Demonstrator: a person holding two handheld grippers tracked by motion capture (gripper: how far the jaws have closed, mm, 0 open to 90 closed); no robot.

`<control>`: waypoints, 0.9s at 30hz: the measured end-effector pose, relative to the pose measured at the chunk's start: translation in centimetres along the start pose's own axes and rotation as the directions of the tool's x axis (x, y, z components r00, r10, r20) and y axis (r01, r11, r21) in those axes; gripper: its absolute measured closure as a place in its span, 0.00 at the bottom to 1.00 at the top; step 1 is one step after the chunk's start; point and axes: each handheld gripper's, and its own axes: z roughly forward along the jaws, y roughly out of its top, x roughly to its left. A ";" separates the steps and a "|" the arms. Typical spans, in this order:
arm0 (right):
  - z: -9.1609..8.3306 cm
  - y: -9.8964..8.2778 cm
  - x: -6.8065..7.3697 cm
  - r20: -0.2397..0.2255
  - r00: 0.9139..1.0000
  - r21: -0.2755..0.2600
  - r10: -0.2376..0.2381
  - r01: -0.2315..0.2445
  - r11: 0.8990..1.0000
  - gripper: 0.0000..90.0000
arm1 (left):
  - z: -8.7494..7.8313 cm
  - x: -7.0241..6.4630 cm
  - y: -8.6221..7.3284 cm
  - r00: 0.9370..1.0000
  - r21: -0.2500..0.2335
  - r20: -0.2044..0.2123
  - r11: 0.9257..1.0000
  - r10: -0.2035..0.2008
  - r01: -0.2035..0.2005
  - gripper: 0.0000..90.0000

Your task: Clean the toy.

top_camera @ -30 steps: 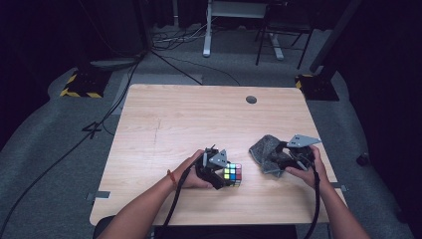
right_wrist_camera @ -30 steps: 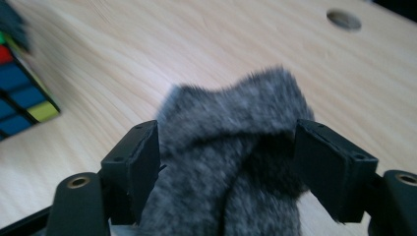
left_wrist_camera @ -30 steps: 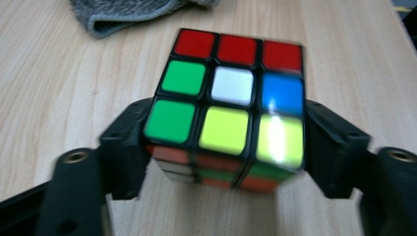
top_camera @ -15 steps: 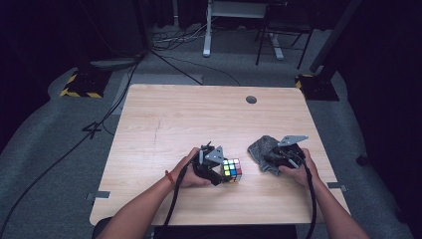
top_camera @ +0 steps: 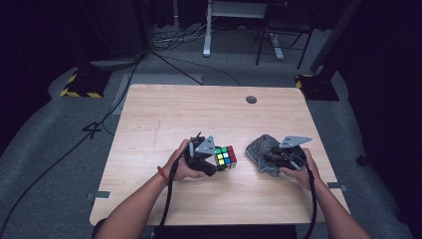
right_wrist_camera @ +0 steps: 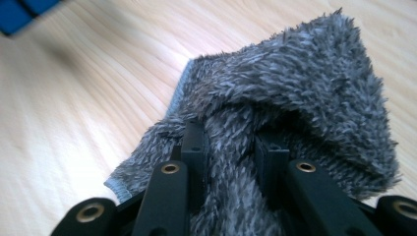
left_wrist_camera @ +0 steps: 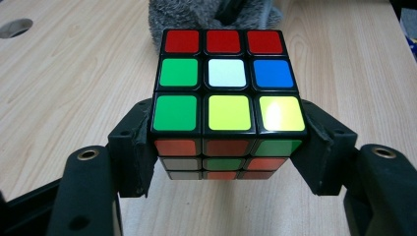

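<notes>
left claw (left_wrist_camera: 228, 147) grasping rubik's cube (top_camera: 225, 157) at lower centre of the table (top_camera: 164, 114), cube lifted a bit. right claw (right_wrist_camera: 231, 147) clenched on grey fuzzy cloth (top_camera: 263, 149), lower right. likely step: wipe the cube; next needs cloth brought onto a cube face.

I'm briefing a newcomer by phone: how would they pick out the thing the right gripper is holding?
Start at the wooden table and look to its near right side, where the right gripper sits. A bunched grey cloth is pinched between its jaws. It is soft, shaggy and plain grey, unlike the hard, many-coloured puzzle cube held by the left gripper beside it.
</notes>
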 end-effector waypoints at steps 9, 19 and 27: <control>-1.9 2.3 2.3 -0.057 0.996 -0.120 -0.068 0.061 0.991 0.81 | -0.4 -0.1 0.2 1.000 0.016 -0.026 1.000 0.012 -0.011 0.38; -3.4 4.8 5.3 -0.149 0.978 -0.228 -0.143 0.107 0.968 0.81 | 0.5 -0.8 0.5 0.999 0.057 -0.011 0.998 0.030 -0.029 0.38; -3.1 6.1 7.5 -0.229 0.955 -0.261 -0.190 0.127 0.957 0.81 | 1.4 -1.5 0.7 0.999 0.091 0.002 0.995 0.052 -0.052 0.38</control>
